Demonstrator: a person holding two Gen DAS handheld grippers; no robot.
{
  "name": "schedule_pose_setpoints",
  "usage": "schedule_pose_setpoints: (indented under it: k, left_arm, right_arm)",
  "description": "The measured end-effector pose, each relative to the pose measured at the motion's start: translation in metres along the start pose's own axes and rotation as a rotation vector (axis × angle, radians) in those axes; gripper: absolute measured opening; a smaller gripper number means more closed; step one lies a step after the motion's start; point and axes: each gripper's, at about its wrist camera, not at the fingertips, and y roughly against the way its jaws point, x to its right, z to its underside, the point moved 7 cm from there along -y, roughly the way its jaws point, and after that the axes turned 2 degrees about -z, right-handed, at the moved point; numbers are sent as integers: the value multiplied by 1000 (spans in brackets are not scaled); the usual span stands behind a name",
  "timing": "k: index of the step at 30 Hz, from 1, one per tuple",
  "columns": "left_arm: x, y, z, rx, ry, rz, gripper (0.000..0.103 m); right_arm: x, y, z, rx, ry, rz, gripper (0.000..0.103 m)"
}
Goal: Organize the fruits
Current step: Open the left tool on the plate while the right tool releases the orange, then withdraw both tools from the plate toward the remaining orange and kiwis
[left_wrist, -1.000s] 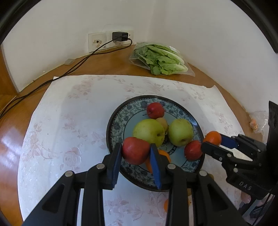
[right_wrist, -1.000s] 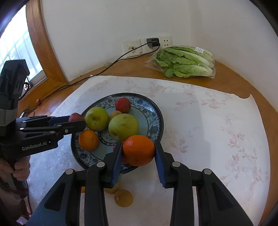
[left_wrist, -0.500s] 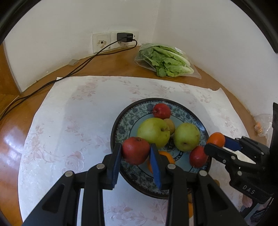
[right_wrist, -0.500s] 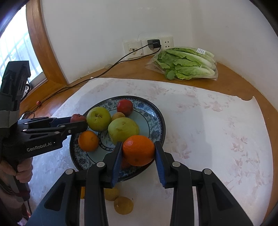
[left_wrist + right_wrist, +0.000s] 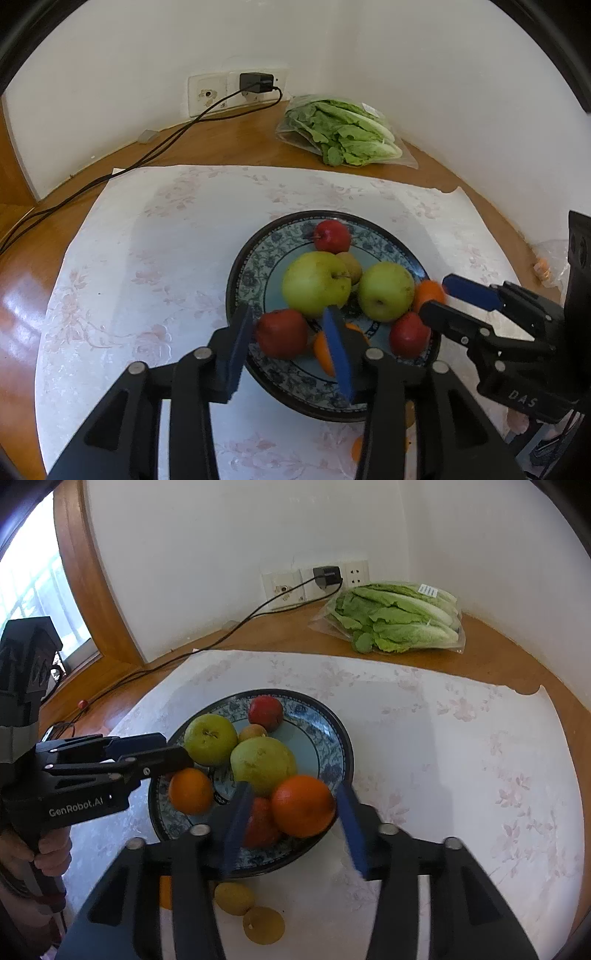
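A blue patterned plate (image 5: 243, 273) (image 5: 332, 731) holds two green apples (image 5: 316, 282) (image 5: 386, 291), a small red apple at the back, another orange (image 5: 190, 790) and a red apple (image 5: 408, 334). My left gripper (image 5: 288, 314) hangs over the plate's near rim with its jaws opening. A red apple (image 5: 282, 334) sits between its pads with small gaps on both sides. My right gripper (image 5: 294, 791) is over the plate's right rim, jaws opening too. An orange (image 5: 303, 806) lies between its pads, clear of the left one. Each gripper shows in the other's view (image 5: 439, 299) (image 5: 173, 749).
Two small yellow fruits (image 5: 234, 897) (image 5: 264, 925) lie on the flowered mat (image 5: 147, 258) in front of the plate. A bag of lettuce (image 5: 343, 134) sits at the back by the wall. A black cable (image 5: 166, 144) runs from the socket across the wooden table.
Both grippers' jaws have parted. The red apple and the orange, gripped before, now sit loose between the pads. Neither hand has visibly moved.
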Motion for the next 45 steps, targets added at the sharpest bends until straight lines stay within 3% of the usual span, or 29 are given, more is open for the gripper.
schedule_pose_setpoints:
  k: [17, 33, 45]
  left_arm:
    - [5, 23, 5, 20, -10, 5, 60]
    - [-7, 53, 25, 21, 27, 11, 62]
    - [12, 55, 47, -7, 9, 43, 62]
  right_arm:
    - [-6, 21, 2, 25, 3, 2, 52]
    - [-24, 38, 28, -12, 20, -7, 52]
    - [-29, 47, 52, -36, -14, 11, 52]
